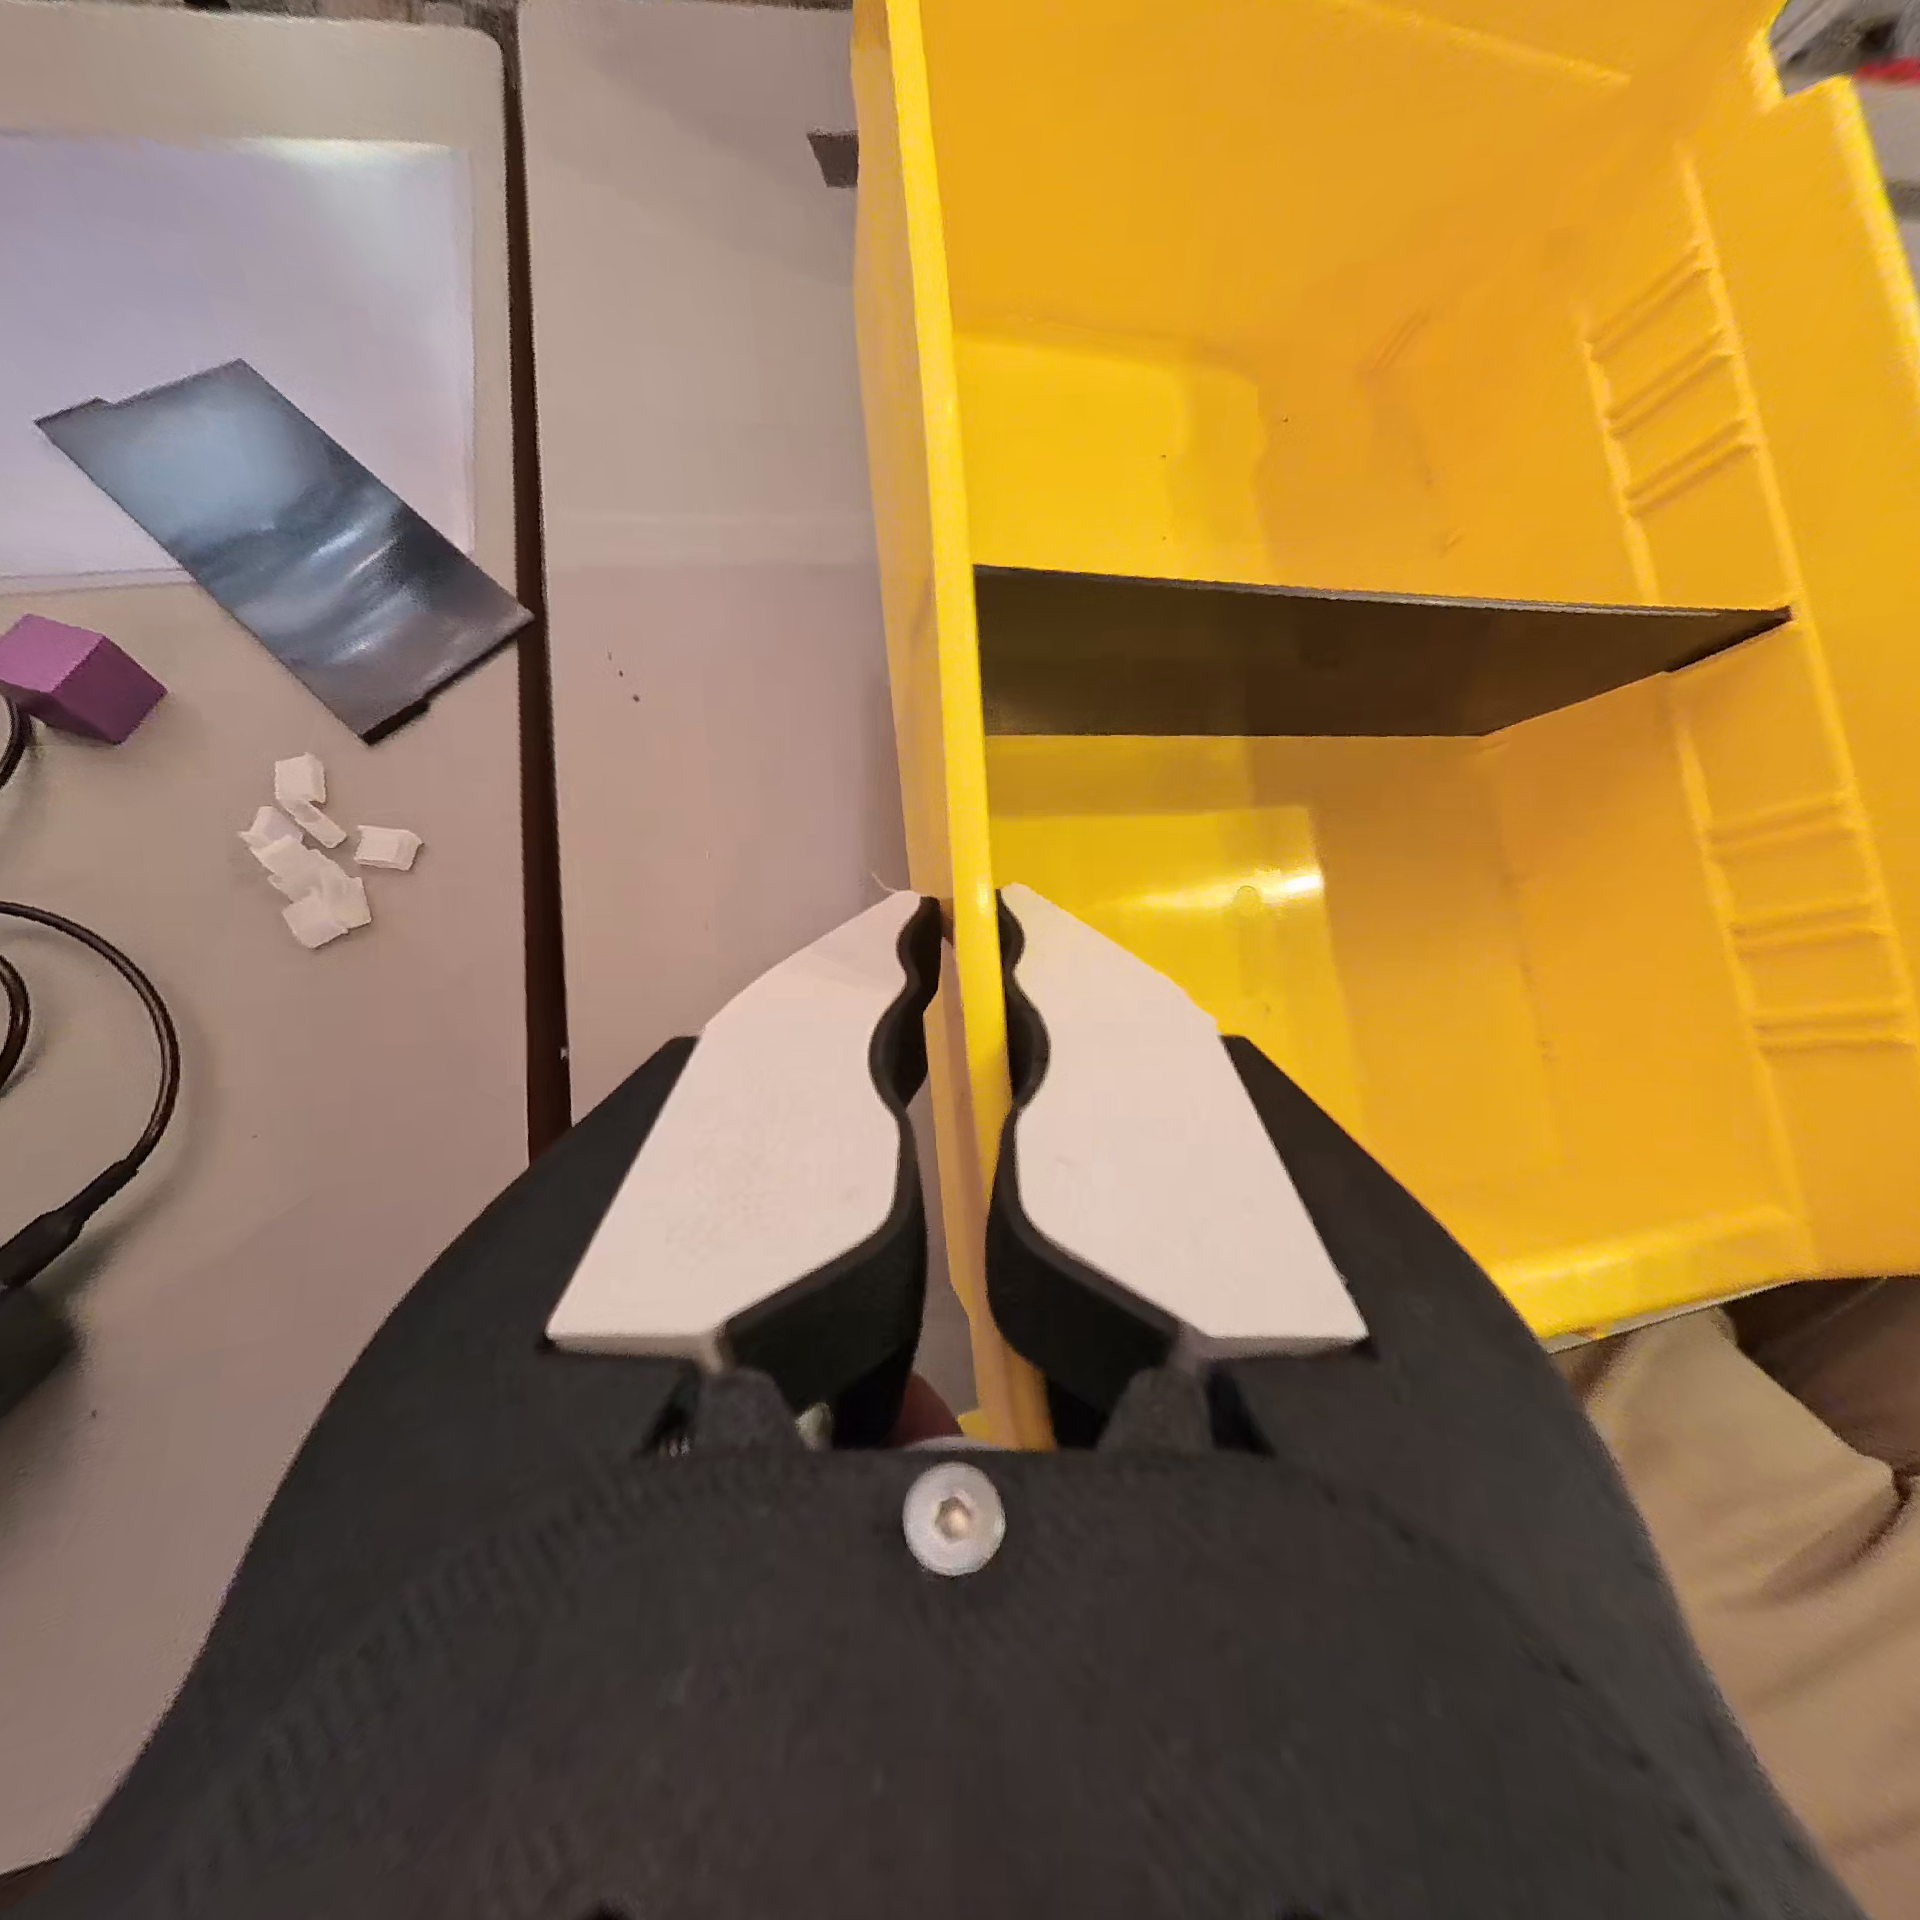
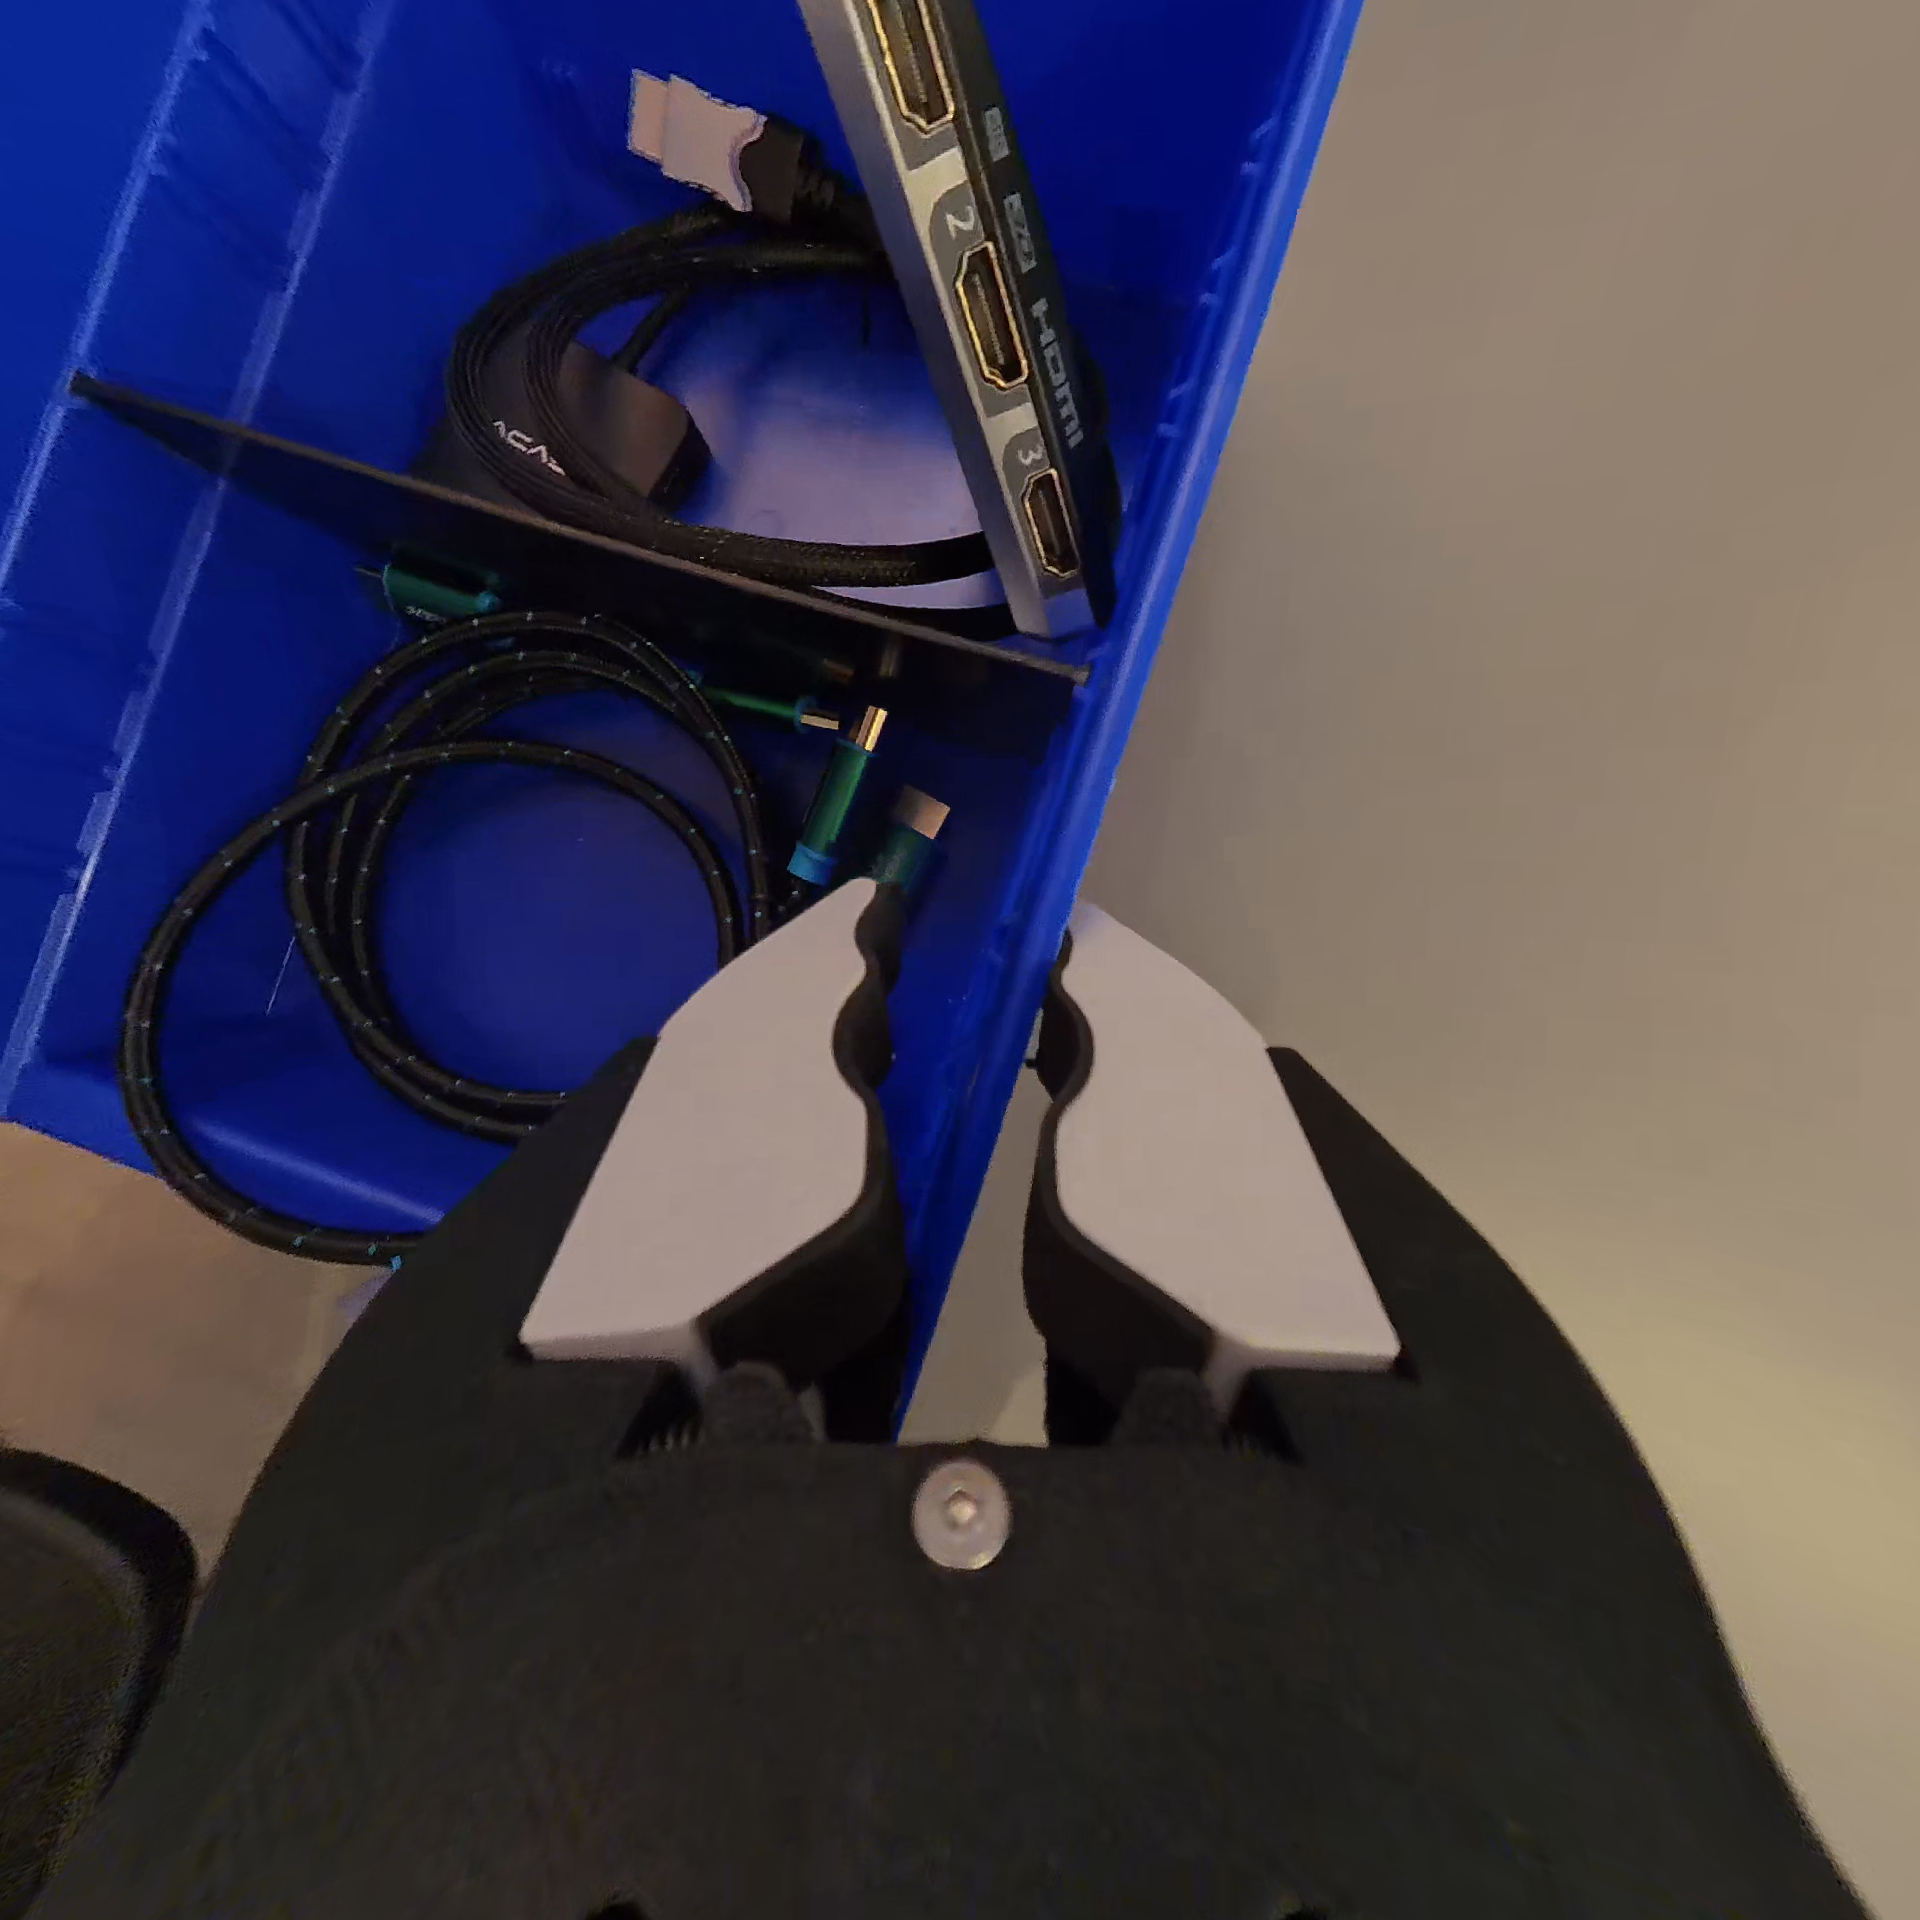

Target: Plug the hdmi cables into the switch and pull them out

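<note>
Your left claw pinches the yellow bin wall; your right claw pinches the blue bin wall beside the switch.

Yellow bin: glossy moulded plastic, ribbed at 3 o'clock, with a matt black divider. Loose dark panel at 10 o'clock: glossy, reflective sheet. Counter: smooth, matt, pale. Blue bin: glossy plastic. HDMI cables: braided cloth sheathing, black flecked teal, with gilt metal plugs. Switch: brushed grey metal casing, gilt ports. Both grippers: rough, matt black printed plastic with smooth pale finger faces.
</note>
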A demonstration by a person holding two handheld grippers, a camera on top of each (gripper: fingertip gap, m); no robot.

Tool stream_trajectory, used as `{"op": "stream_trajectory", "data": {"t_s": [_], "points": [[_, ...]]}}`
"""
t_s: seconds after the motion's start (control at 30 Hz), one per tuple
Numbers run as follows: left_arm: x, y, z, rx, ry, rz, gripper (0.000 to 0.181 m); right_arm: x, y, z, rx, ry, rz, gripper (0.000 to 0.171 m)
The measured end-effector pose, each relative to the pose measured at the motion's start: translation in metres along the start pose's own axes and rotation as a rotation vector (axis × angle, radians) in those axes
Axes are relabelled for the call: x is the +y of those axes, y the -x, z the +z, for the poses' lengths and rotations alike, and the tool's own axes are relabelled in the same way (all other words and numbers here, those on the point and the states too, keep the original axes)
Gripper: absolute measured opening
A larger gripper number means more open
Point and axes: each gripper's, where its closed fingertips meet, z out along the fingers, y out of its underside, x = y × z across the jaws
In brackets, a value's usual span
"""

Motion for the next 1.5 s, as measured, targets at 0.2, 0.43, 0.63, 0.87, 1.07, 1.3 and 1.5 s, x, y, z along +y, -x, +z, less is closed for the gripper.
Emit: {"op": "stream_trajectory", "data": {"t_s": [0.2,0.43,0.63,0.87,1.07,1.3,1.5], "points": [[-0.019,-0.002,-0.018,0.01,-0.123,-0.033,0.008,-0.008,0.049,0.026,-0.071,0.011,-0.041,0.038],[-0.028,-0.003,-0.038,0.026,-0.217,-0.096,0.008,-0.035,0.116,0.053,-0.159,-0.037,-0.105,0.059],[-0.051,-0.003,-0.058,0.018,-0.334,-0.12,0.008,-0.062,0.179,0.077,-0.254,-0.07,-0.126,0.081],[-0.069,0.004,-0.083,0.033,-0.445,-0.174,0.008,-0.085,0.256,0.101,-0.349,-0.071,-0.229,0.107],[-0.081,-0.007,-0.099,0.057,-0.491,-0.158,0.008,-0.107,0.319,0.122,-0.458,-0.089,-0.323,0.123],[-0.101,-0.052,-0.101,0.128,-0.517,-0.104,0.006,-0.113,0.375,0.112,-0.837,-0.021,-0.273,0.125],[-0.11,-0.119,-0.073,0.209,-0.471,-0.055,0.007,-0.142,0.307,0.048,-0.839,-0.236,-0.14,0.105]]}}
